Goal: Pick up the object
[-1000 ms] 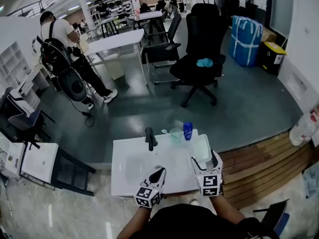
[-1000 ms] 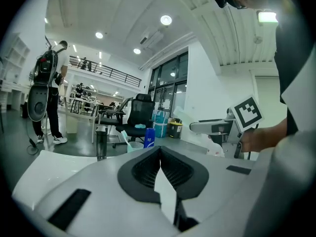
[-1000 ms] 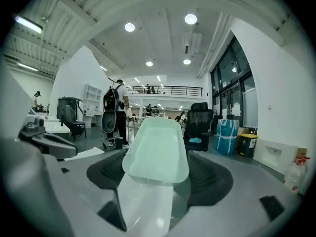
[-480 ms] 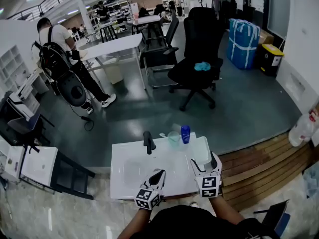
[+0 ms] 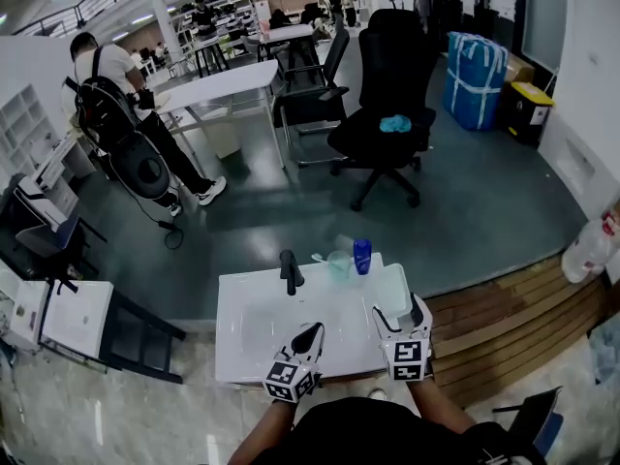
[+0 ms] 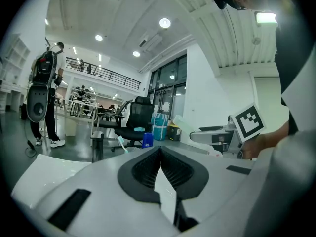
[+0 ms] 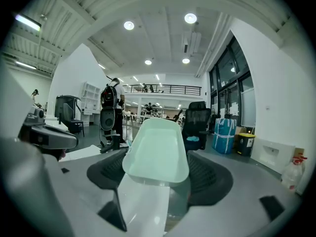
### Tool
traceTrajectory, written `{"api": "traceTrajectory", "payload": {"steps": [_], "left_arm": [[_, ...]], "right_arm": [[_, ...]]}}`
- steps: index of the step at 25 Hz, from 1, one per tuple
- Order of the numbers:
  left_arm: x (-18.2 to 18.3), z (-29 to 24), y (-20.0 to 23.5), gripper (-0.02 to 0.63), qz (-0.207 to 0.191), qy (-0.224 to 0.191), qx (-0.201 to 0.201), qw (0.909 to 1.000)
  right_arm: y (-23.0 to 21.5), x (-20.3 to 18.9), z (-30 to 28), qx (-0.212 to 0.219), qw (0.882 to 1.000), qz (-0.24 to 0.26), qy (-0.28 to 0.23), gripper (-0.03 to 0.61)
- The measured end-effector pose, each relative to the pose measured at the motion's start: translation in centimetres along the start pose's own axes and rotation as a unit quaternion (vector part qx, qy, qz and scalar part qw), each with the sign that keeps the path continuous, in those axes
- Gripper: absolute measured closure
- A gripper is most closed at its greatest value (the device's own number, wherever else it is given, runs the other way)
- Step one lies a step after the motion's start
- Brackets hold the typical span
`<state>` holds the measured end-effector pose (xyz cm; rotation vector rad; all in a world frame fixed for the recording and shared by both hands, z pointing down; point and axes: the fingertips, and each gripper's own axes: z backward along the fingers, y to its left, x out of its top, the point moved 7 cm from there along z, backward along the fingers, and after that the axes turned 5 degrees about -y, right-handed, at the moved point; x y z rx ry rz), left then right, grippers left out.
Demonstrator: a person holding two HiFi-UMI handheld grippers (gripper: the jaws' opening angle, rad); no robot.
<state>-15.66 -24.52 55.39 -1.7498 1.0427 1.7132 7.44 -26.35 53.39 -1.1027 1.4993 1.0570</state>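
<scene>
Pale-green plastic marks the task's thing: a shallow tray [image 5: 391, 284] that lies on the right end of a white washbasin counter [image 5: 242, 356], its long side running away from the person. The right gripper [image 5: 397, 305] sits at the tray's near end. In the right gripper view the jaws are spread wide, with the tray [image 7: 157, 149] standing between the two black pads and its rim close against their inner edges. Whether the pads actually press on it I cannot tell. The tray looks level on the counter.

The left gripper [image 5: 312, 333] hovers over the front edge of the counter, near the basin's hollow and well apart from the tray. Its own view shows the ribbed black jaws pressed together, nothing between them — only a sliver of white counter shows below the seam.

At the back of the counter a black faucet [image 5: 290, 271] stands upright. To its right are a clear cup [image 5: 340, 263] with a toothbrush [image 6: 121, 143] leaning in it and, just beside that, a small blue bottle [image 5: 362, 256].

Beyond the counter, on the grey floor, stands a black office chair [image 5: 387, 85] with a teal cloth [image 5: 396, 122] on its seat. A person wearing a backpack [image 5: 111, 76] stands far left.
</scene>
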Motion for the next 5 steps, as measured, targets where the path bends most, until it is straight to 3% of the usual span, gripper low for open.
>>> {"api": "traceTrajectory", "payload": {"steps": [5], "left_arm": [[1.03, -0.20, -0.17, 0.594, 0.008, -0.011, -0.002, 0.9999]], "right_arm": [[-0.12, 0.04, -0.17, 0.000, 1.000, -0.002, 0.000, 0.187]]}}
